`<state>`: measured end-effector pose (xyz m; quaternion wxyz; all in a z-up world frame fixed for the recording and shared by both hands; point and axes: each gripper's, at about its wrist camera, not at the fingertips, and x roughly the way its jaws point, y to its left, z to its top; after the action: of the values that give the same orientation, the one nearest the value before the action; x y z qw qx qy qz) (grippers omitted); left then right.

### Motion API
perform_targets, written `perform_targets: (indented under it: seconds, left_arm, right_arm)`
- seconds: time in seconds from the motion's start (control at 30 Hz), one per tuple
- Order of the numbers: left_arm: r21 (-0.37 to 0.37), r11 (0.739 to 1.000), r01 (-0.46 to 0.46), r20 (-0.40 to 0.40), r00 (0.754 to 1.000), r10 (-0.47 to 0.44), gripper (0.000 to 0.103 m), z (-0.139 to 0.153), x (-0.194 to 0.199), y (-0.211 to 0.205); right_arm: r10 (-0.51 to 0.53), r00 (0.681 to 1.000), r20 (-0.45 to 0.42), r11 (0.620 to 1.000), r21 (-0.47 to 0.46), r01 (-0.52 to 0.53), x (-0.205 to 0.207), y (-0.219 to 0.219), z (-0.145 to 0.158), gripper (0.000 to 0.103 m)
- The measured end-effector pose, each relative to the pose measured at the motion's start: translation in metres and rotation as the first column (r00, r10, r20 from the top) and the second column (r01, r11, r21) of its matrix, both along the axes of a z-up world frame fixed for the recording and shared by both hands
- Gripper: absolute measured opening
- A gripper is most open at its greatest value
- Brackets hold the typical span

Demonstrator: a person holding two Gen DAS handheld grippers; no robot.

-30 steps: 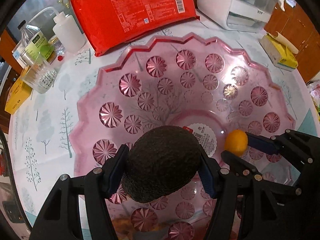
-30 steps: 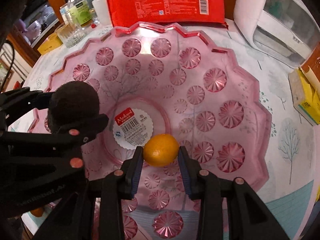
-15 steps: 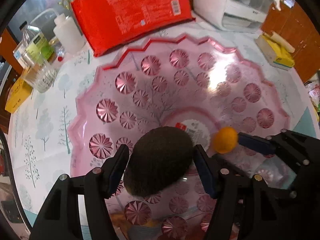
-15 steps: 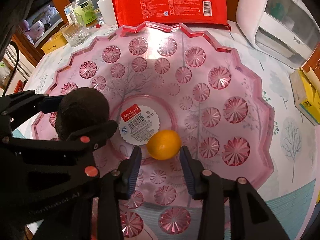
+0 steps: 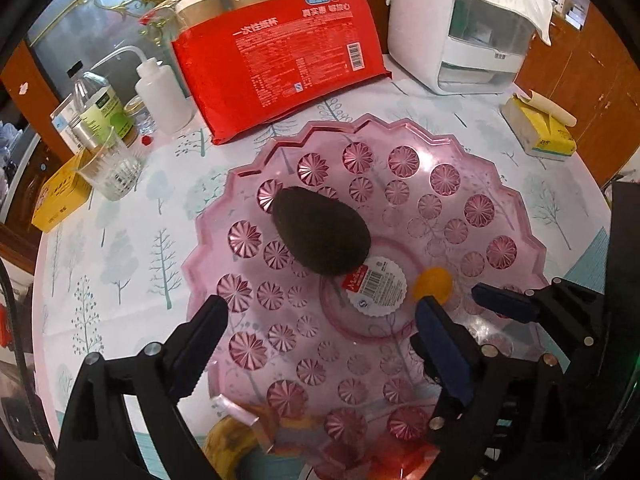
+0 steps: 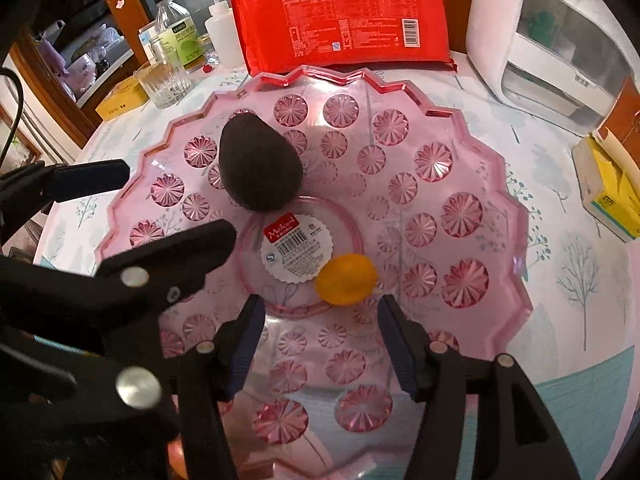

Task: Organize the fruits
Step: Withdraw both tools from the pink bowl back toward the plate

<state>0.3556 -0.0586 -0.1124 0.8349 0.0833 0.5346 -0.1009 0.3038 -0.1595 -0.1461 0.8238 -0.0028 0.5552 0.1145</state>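
Observation:
A dark avocado (image 5: pixel 322 232) lies on the inner slope of the pink scalloped bowl (image 5: pixel 208 216), left of the label at its centre. A small orange fruit (image 5: pixel 434 286) rests at the right edge of the bowl's bottom. My left gripper (image 5: pixel 320 308) hangs above the bowl, its jaws opening wide with nothing between them; the avocado lies beyond its tips. In the right wrist view, my right gripper (image 6: pixel 320 306) has its jaws opening just behind the orange fruit (image 6: pixel 346 278), pads clear of it. The avocado (image 6: pixel 258 164) and left gripper (image 6: pixel 170 202) show at left.
Behind the bowl stand a red pack of paper cups (image 5: pixel 280 64), a white appliance (image 5: pixel 460 28), a squeeze bottle (image 5: pixel 160 92) and a glass (image 5: pixel 112 168). A yellow box (image 5: pixel 60 196) sits far left, a tissue box (image 5: pixel 536 128) right. Something yellow (image 5: pixel 228 448) lies at the bowl's near edge.
Both grippers let go: the avocado and the orange fruit now lie free in the bowl. Both sets of jaws spread apart and both grippers rose back from the fruit.

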Motion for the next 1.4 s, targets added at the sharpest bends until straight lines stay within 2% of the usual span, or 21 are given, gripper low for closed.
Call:
perform_targets:
  seconds: [0.53, 0.83, 1.0, 1.13, 1.4]
  left_arm:
    - [-0.094, 0.994, -0.051, -0.01, 0.999, 0.05, 0.096, 0.033, -0.032, 0.034]
    - [-0.15, 0.987, -0.063, 0.016, 0.998, 0.066, 0.096, 0.059, -0.051, 0.044]
    - [-0.147, 0.988, -0.048, 0.065, 0.996, 0.058, 0.096, 0.084, -0.069, 0.045]
    - [-0.14, 0.988, -0.07, 0.107, 0.991, 0.085, 0.096, 0.105, -0.092, 0.051]
    - [-0.147, 0.977, -0.151, 0.175, 0.969, 0.176, 0.096, 0.142, -0.157, 0.066]
  right_arm:
    - [-0.085, 0.996, 0.022, 0.996, 0.031, 0.085, -0.026, -0.016, 0.035, 0.059]
    - [-0.172, 0.984, 0.04, 0.984, 0.059, 0.17, -0.047, -0.033, 0.059, 0.059]
    - [-0.21, 0.976, 0.065, 0.976, 0.076, 0.205, -0.064, -0.041, 0.076, 0.059]
    - [-0.209, 0.973, 0.095, 0.975, 0.103, 0.199, -0.081, -0.044, 0.093, 0.059]
    - [-0.133, 0.979, 0.152, 0.984, 0.138, 0.112, -0.128, -0.038, 0.124, 0.059]
